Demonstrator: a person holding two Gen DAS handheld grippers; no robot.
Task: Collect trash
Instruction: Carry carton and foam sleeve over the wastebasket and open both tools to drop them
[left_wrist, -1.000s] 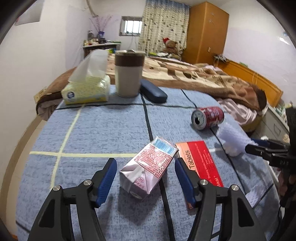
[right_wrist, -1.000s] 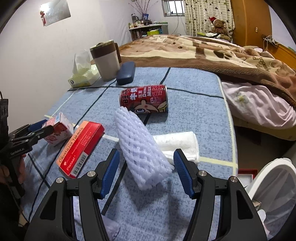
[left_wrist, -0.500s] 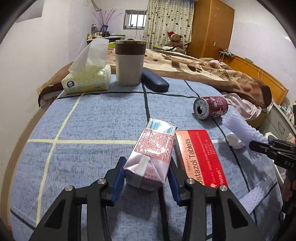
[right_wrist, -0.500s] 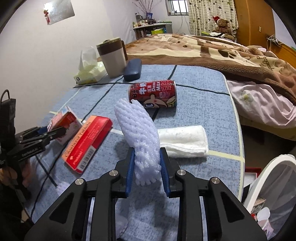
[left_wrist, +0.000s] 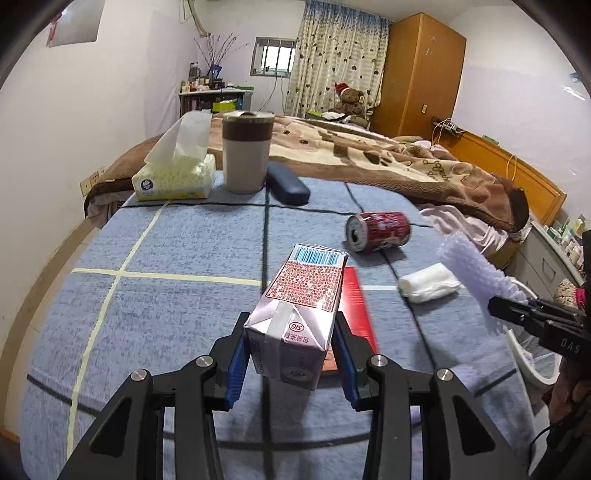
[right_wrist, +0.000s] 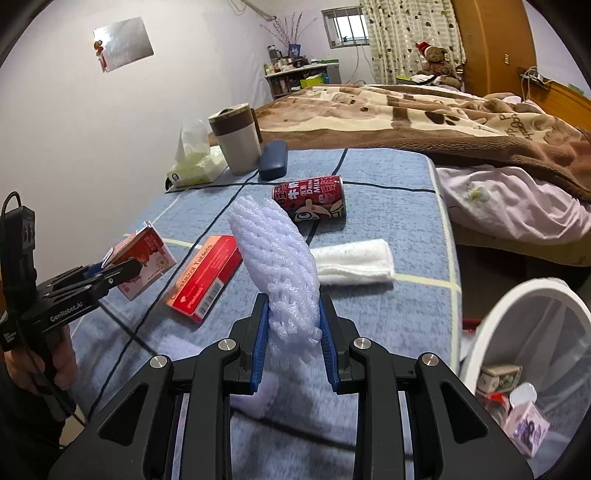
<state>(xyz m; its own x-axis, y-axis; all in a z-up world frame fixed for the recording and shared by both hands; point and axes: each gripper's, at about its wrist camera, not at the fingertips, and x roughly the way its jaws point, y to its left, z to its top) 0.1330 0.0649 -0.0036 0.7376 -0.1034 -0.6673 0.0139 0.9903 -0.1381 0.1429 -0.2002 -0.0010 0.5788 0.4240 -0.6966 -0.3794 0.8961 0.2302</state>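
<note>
My left gripper (left_wrist: 291, 354) is shut on a pink milk carton (left_wrist: 299, 306) and holds it above the blue table (left_wrist: 184, 251); the carton (right_wrist: 142, 258) also shows in the right wrist view. My right gripper (right_wrist: 293, 339) is shut on a white foam fruit net (right_wrist: 279, 266), lifted off the table. A red tablet box (right_wrist: 205, 273), a red drink can (right_wrist: 310, 201) on its side and a folded white cloth (right_wrist: 351, 260) lie on the table. A white trash bin (right_wrist: 491, 314) with trash inside stands at the table's right edge.
A tissue box (left_wrist: 173, 177), a tall cup (left_wrist: 245, 151) and a dark glasses case (left_wrist: 288, 182) stand at the table's far end. A bed with a brown blanket (right_wrist: 461, 122) lies beyond. A white wall runs along the left.
Both grippers closed: the left on the milk carton, the right on the foam net. Both objects have since been lifted off the table.
</note>
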